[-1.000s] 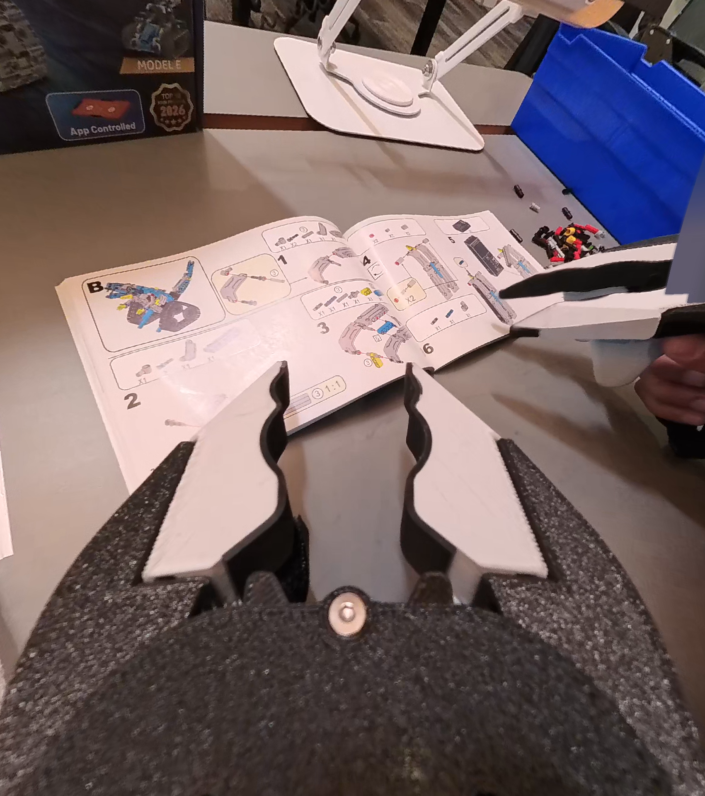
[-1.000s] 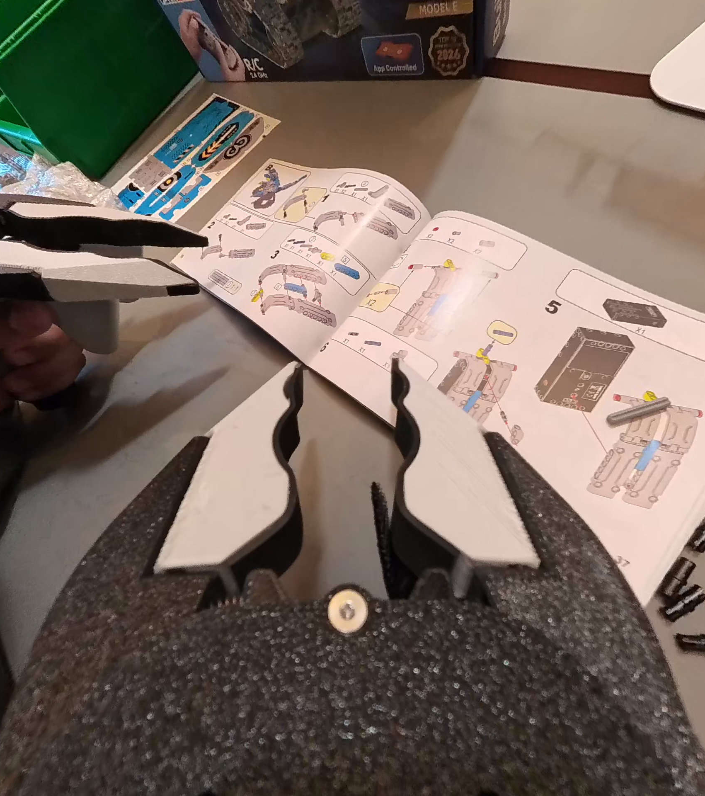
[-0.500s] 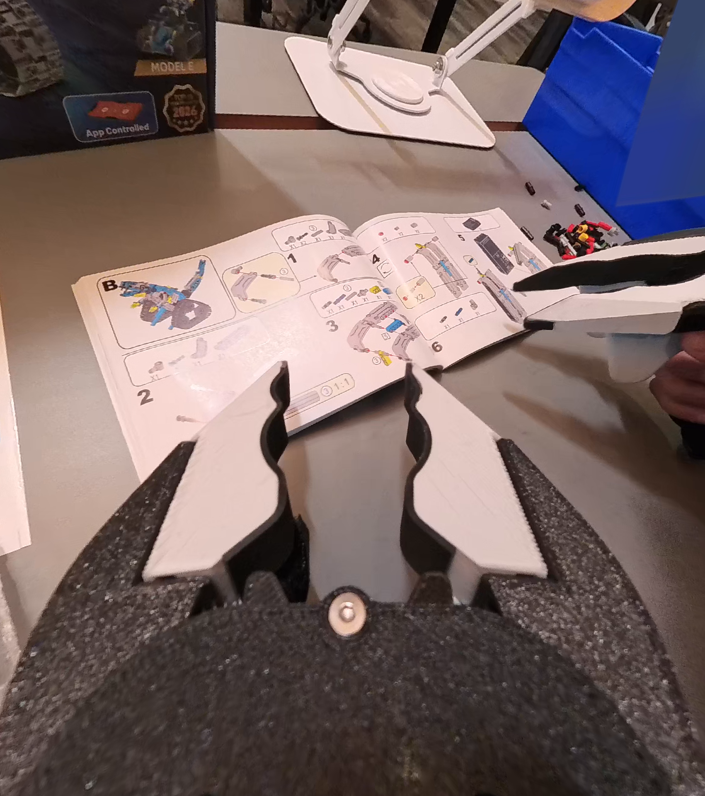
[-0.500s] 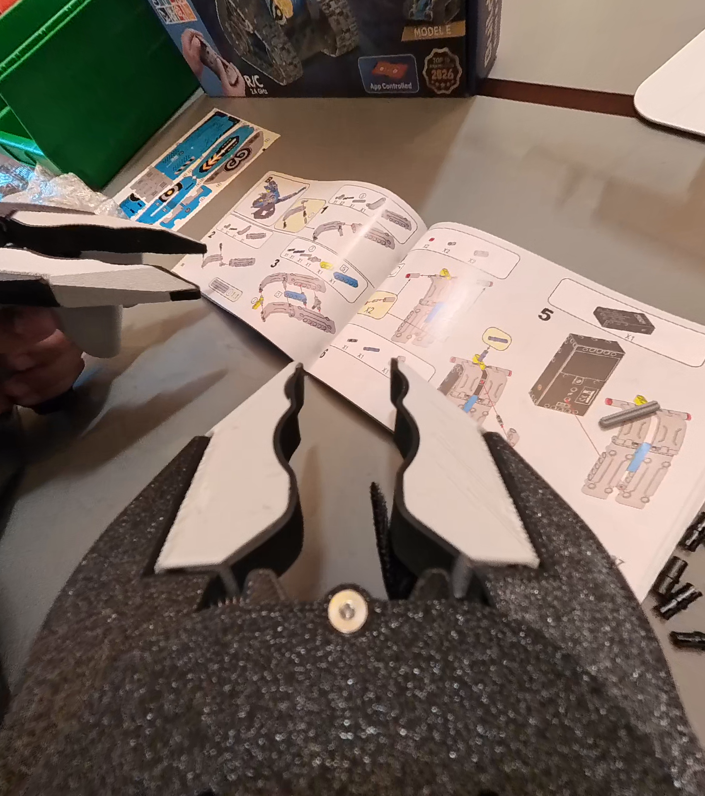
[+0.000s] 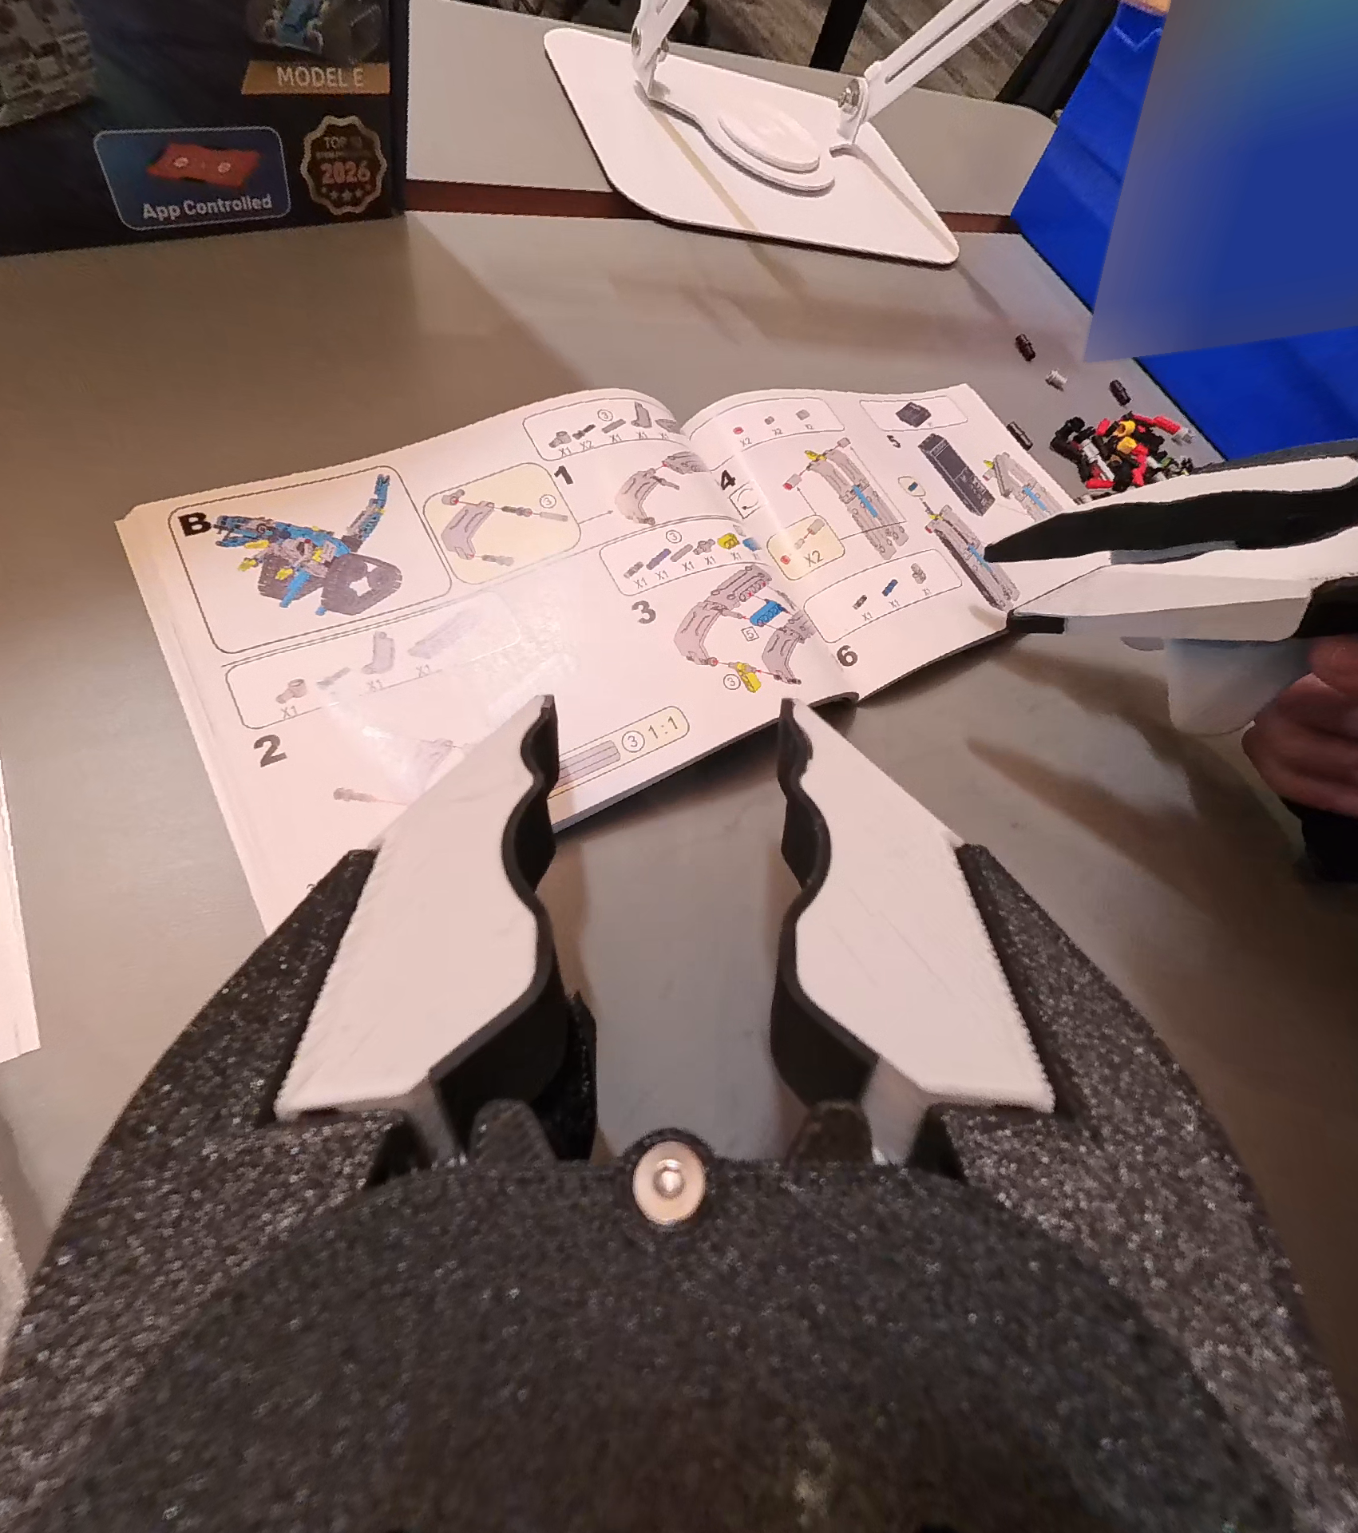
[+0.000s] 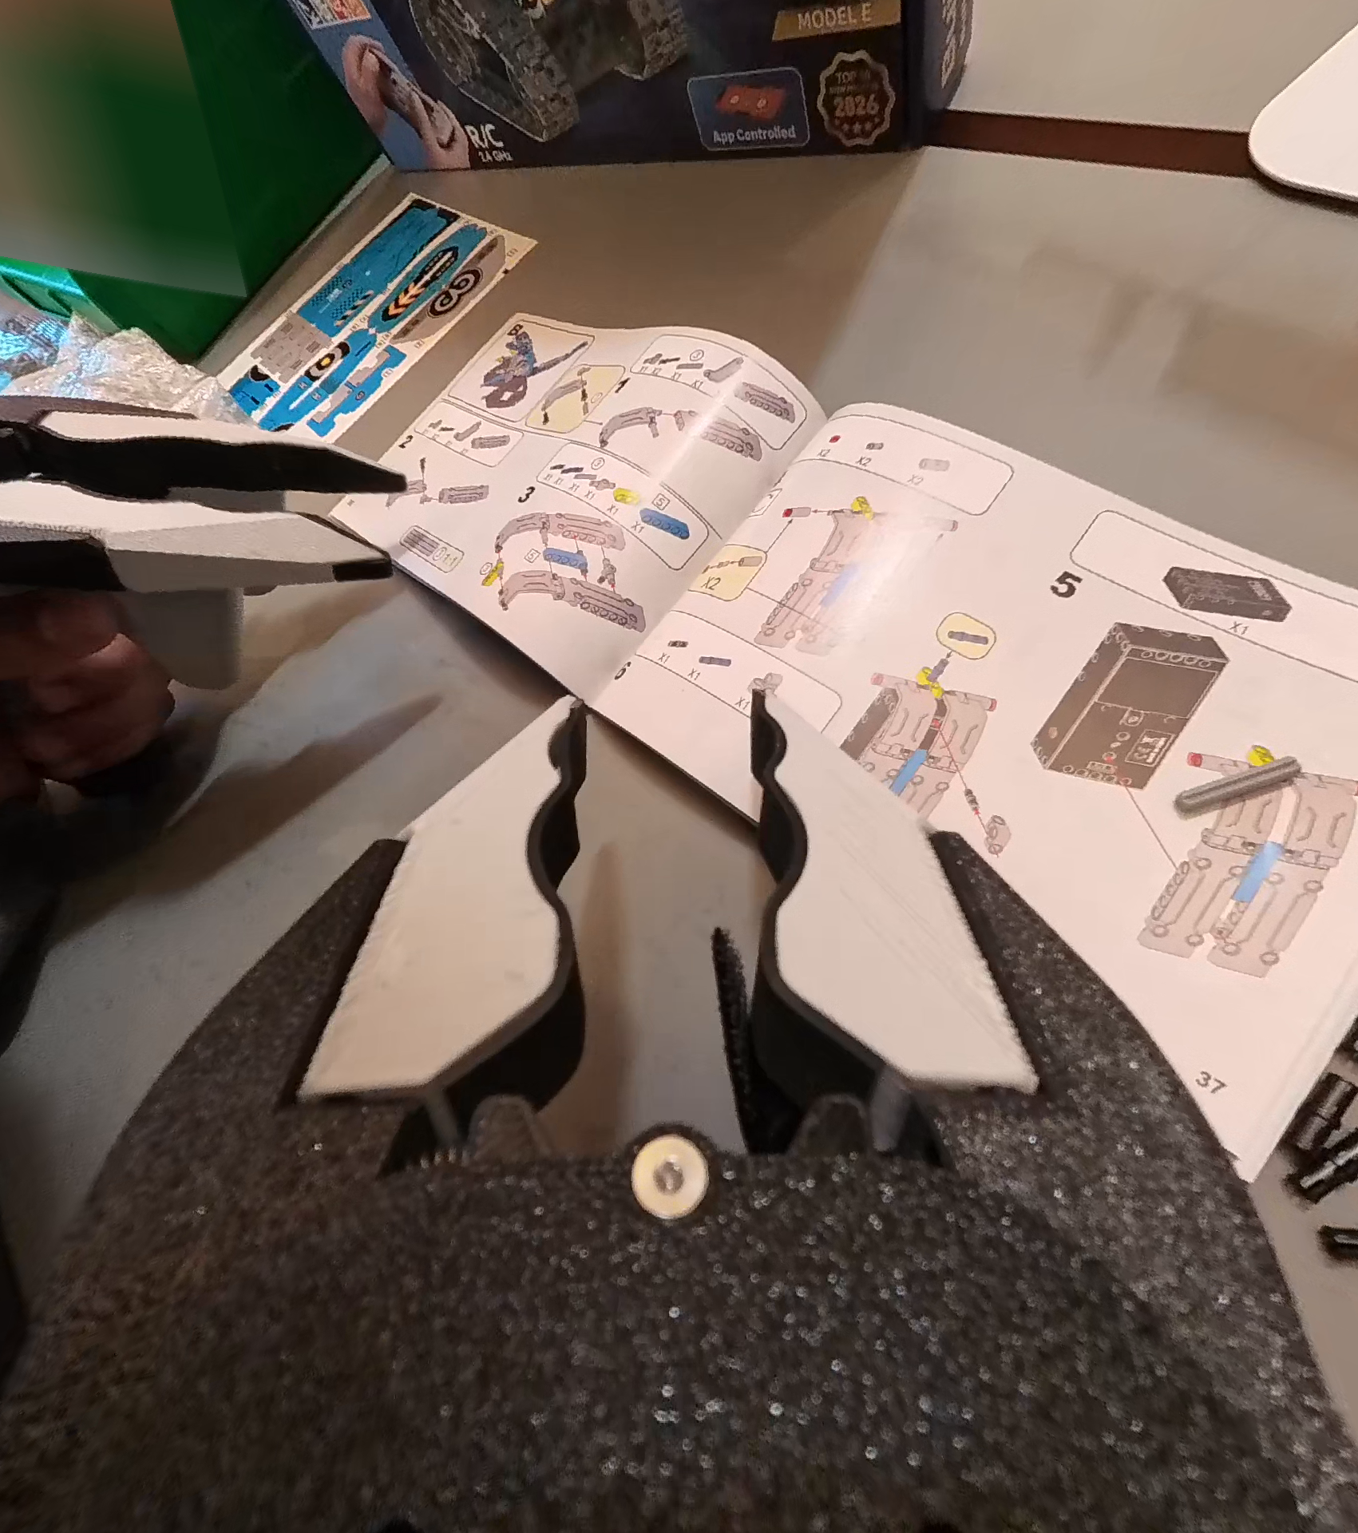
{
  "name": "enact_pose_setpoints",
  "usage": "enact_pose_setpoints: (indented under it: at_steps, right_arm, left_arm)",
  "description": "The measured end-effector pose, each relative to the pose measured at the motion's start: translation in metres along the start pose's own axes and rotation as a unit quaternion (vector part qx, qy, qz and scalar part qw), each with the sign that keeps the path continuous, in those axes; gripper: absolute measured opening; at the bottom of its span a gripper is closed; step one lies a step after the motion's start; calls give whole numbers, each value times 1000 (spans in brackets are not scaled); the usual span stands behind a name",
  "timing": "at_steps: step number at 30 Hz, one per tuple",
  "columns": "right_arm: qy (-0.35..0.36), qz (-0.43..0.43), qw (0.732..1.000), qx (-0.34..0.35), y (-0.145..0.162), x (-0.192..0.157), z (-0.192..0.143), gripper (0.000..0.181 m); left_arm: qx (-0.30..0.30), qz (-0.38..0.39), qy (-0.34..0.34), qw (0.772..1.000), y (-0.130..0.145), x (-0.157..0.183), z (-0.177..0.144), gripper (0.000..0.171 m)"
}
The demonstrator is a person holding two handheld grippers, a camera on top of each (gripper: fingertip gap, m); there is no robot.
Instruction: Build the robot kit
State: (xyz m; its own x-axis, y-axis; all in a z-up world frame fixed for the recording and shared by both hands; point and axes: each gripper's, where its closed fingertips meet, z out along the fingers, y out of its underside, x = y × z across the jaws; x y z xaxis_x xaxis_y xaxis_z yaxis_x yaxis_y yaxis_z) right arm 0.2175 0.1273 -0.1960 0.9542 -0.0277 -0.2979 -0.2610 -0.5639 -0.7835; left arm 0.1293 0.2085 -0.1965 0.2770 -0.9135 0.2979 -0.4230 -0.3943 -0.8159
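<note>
An open instruction booklet (image 5: 493,581) lies flat on the grey table; it also shows in the right wrist view (image 6: 990,539). My left gripper (image 5: 667,713) is open and empty, with its tips over the booklet's near edge. My right gripper (image 6: 667,705) is open and empty, also at the near edge of the booklet. A grey axle pin (image 6: 1239,784) lies on the right page. Each gripper shows in the other's view, held by a hand: the right gripper (image 5: 1007,581) by the right page, the left gripper (image 6: 389,523) by the left page.
A sticker sheet (image 6: 377,323) and bubble wrap (image 6: 103,373) lie left of the booklet. A green bin (image 6: 260,166) and a dark product box (image 5: 161,124) stand behind. A white stand base (image 5: 742,141), a blue bin (image 5: 1281,398) and small loose parts (image 5: 1115,448), with black pins (image 6: 1339,1136), are at right. The grey axle pin (image 6: 1239,784) is about 10 cm from my right fingertips. The left camera catches it too, in the left wrist view (image 5: 999,476).
Both grippers stay open and have drifted only a little. The left gripper's tips now reach slightly farther over the booklet's left edge.
</note>
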Motion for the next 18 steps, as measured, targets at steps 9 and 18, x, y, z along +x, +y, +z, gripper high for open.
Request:
enact_pose_setpoints:
  at_steps: [9, 18]
  right_arm:
    - [80, -44, 990, 111, -49, 15, -71, 36]
    - [445, 33, 894, -45, 130, 118, -294, 32]
  left_arm:
    - [3, 4, -1, 1000, -3, 0, 1, 52]
    - [24, 35, 0, 999, -13, 15, -4, 50]
